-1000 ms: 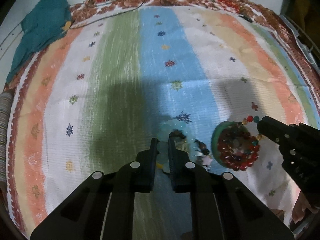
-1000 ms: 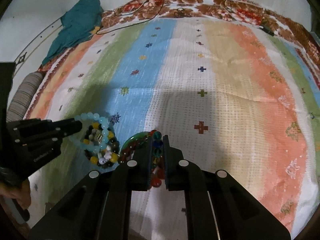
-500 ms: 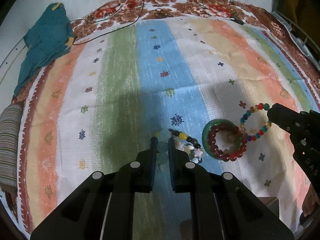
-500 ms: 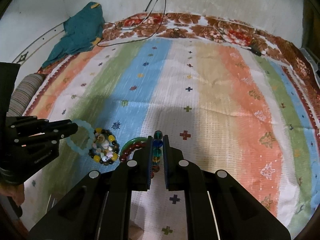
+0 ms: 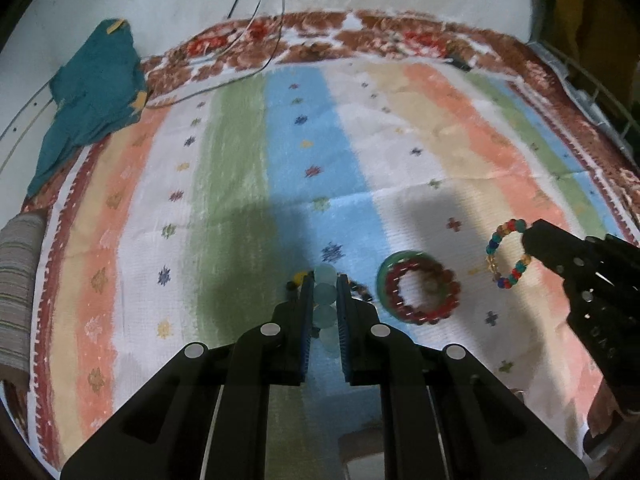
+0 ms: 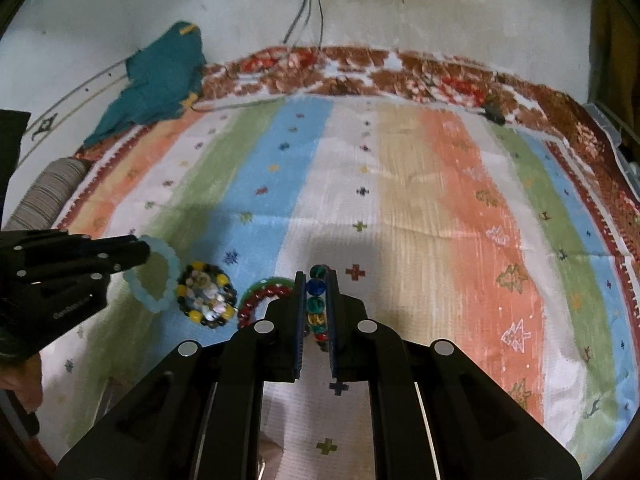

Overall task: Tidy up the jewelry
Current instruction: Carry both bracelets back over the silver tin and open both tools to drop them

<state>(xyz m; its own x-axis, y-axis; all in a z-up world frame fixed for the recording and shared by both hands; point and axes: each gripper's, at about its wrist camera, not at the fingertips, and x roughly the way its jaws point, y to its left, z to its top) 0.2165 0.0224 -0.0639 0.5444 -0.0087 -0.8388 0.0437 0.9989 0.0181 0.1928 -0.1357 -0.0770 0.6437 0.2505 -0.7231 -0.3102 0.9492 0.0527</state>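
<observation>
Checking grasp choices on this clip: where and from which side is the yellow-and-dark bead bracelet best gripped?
Grip its right arc, coming from above with one finger inside the loop. The yellow-and-dark bracelet lies flat on the rug, loose stones fill its centre, and the pale blue bracelet held by the left tool crowds its left side.

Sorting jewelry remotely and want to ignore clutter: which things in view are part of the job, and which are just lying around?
Part of the job:
pale blue bead bracelet, held in the left gripper
multicolour bead bracelet, held in the right gripper
red bead bracelet on the green bangle
black and yellow bead bracelet

Just lying about:
teal cloth
cables
striped roll
</observation>
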